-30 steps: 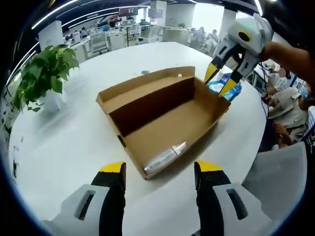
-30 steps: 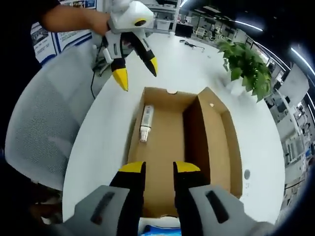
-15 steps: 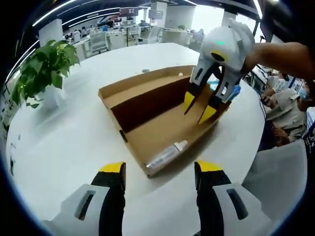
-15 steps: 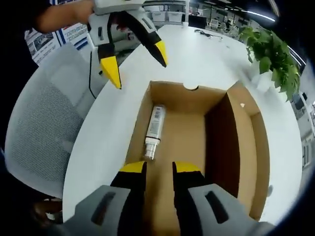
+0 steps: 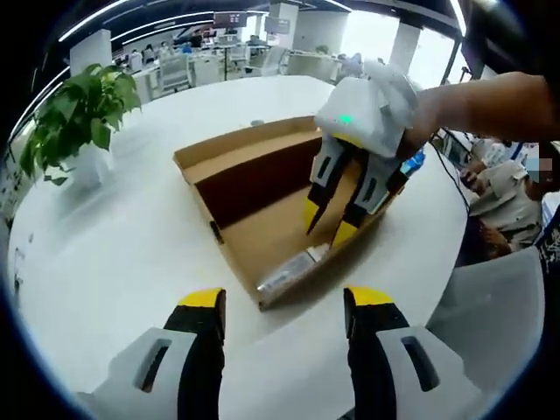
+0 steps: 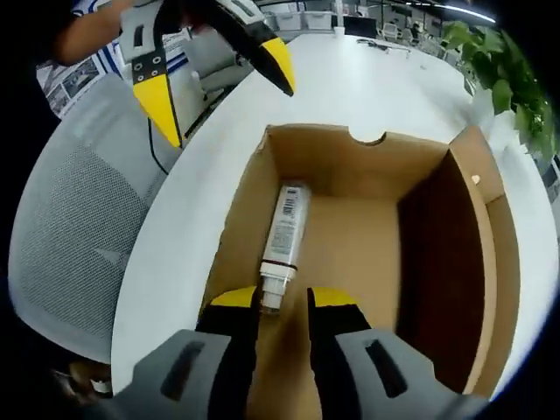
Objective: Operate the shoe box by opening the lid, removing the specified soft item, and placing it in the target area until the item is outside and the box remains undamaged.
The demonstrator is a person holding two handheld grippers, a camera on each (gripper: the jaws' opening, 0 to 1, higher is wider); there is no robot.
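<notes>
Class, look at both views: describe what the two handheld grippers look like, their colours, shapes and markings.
The right gripper has a rounded white housing with a small green light, and grey fingers ending in yellow tips. The left gripper matches: dark tapered fingers with pointed yellow tips.

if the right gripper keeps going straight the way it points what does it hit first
Most likely the tube lying inside the open shoe box: its cap end sits just ahead of the right gripper, between the open jaws. Depth is hard to judge.
</notes>
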